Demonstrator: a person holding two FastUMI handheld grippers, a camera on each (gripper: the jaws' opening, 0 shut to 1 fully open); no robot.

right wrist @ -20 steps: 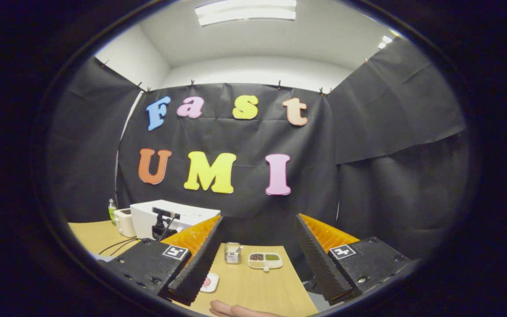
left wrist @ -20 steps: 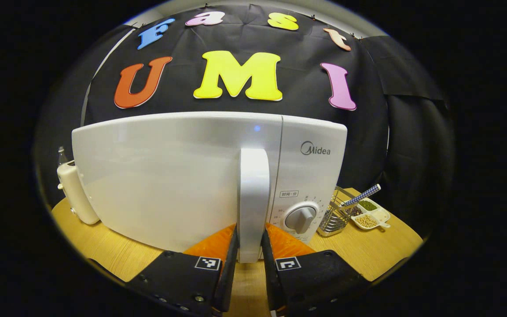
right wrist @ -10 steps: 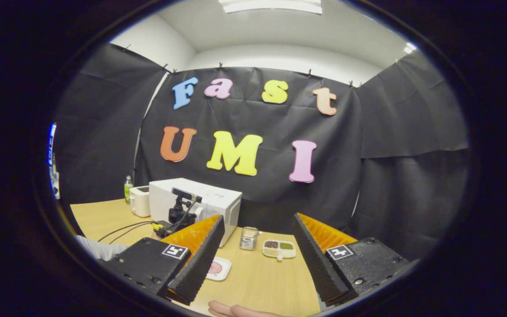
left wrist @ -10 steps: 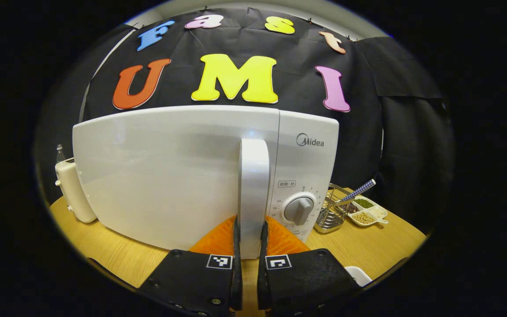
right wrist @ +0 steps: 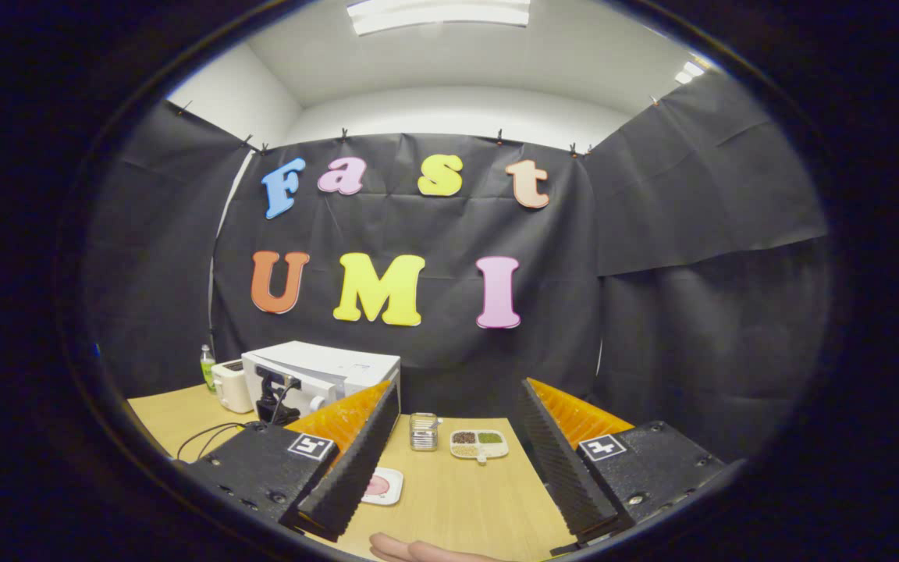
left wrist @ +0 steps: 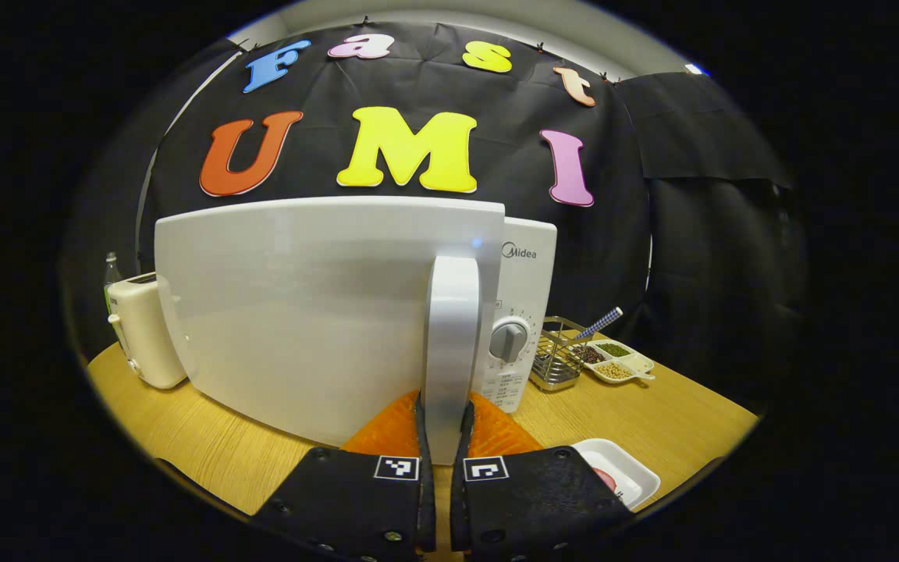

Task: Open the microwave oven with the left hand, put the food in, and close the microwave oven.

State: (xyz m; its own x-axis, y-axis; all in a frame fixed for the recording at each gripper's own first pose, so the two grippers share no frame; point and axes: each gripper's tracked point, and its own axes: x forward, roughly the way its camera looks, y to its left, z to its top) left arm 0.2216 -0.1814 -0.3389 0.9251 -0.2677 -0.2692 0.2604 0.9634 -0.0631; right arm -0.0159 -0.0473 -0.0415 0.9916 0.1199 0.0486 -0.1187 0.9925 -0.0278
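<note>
Both left claw [left wrist: 442,421] fingers on door handle [left wrist: 449,343]

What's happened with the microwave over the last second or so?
The left gripper closed on the door handle and has started swinging the microwave door open: its edge now overlaps the control panel, and the plate of food has come into sight. The right gripper stays open above the table, holding nothing.
</note>
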